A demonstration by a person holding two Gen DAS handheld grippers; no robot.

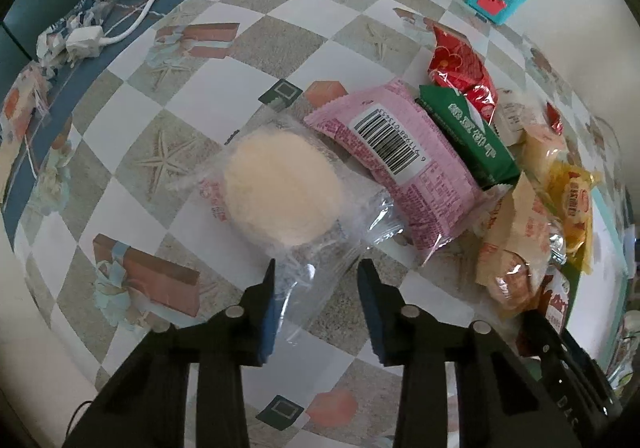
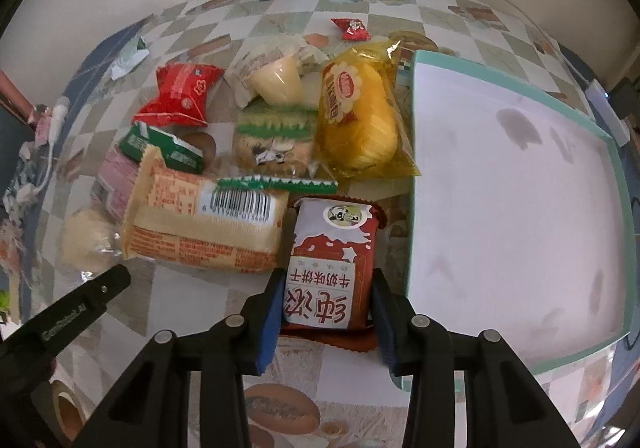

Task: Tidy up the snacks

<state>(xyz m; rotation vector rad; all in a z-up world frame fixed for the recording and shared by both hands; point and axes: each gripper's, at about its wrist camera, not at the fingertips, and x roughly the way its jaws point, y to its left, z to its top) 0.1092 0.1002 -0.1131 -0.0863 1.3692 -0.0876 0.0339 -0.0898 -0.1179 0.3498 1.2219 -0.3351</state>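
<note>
A checkered, plastic-covered counter point(image 1: 248, 44) with starfish prints runs to a cream wall, and my snacks lie scattered across it.

In the left wrist view, my left tool point(image 1: 316, 280) points steeply down at the near end of a clear plastic packet holding a round pale cake point(image 1: 280, 188). The jaws are narrowed around the crinkled tail of that wrapper; the film sits between the pads, but I cannot tell if they truly pinch it. The packet's long axis runs straight away from the tool, cake at the far end. Just beside it to the right lies a pink wrapped bar with a barcode point(image 1: 396, 164), then a green packet point(image 1: 468, 140) and a red foil packet point(image 1: 464, 68).

In the right wrist view, my right tool point(image 2: 326, 288) grips a red-and-white milk biscuit packet point(image 2: 332, 260) across its short side, pads against both edges. The packet's length runs forward from the tool. Immediately to its right stands a shallow mint-rimmed white tray point(image 2: 616, 168), its inside bare, its near wall just beside the packet. I judge the right hand the nearer to that tray: a short carry sideways over the rim should do it, while the left's cake lies well apart across the heap.
</note>
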